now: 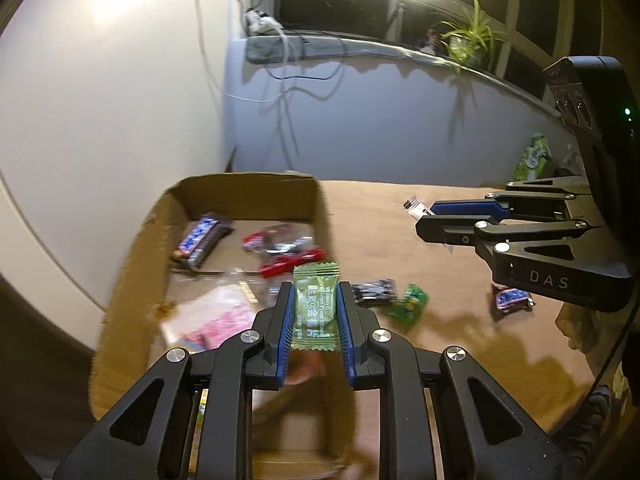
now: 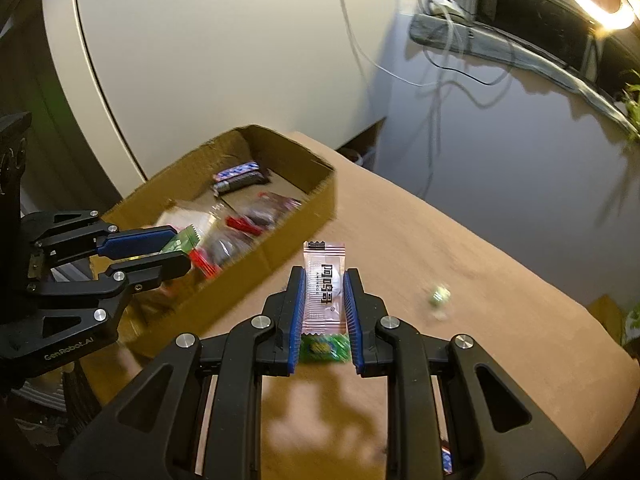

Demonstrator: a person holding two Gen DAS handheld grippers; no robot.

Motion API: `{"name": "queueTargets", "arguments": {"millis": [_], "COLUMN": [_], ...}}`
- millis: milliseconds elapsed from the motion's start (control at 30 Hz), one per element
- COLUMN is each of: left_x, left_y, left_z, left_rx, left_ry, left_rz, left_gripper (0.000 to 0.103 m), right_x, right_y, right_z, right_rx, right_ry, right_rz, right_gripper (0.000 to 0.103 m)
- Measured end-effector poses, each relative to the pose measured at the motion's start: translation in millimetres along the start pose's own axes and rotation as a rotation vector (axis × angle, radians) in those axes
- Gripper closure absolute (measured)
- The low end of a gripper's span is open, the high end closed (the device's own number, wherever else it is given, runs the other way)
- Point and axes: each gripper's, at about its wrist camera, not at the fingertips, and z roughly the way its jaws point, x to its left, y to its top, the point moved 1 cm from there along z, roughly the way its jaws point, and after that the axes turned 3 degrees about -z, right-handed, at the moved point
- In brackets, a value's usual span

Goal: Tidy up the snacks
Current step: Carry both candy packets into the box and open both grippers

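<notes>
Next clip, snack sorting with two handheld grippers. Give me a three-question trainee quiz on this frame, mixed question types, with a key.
1. True or false: the left gripper is shut on a green sachet.
2. Multiple choice: what does the right gripper hold? A) a red wrapper B) a clear pinkish sachet with black print C) nothing
3. Short answer: name one snack lying on the brown table, outside the cardboard box.

Key:
1. True.
2. B, the clear pinkish sachet.
3. Any one: the small green packet, the dark wrapper beside it, or the brown chocolate bar under the right gripper.
</notes>
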Motion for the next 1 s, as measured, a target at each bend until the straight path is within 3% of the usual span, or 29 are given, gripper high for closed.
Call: {"name": "queueTargets", "arguments": {"millis": [400,1000], "left_x": [41,69], "left_y": [5,11], "left_z": [3,15], "left_rx": [0.007,0.025], "left_ry": [0.036,0.052], "left_rz": [-0.037,-0.077], "left_gripper": [0.084,0.082], "right_x": [41,58], "right_y": [36,55], "right_z": [39,79], "right_rx": [0.014,0.048], "right_ry": [0.068,0.131], "right_rz": [-0.058,-0.067], "right_gripper": [0.083,0.082]}}
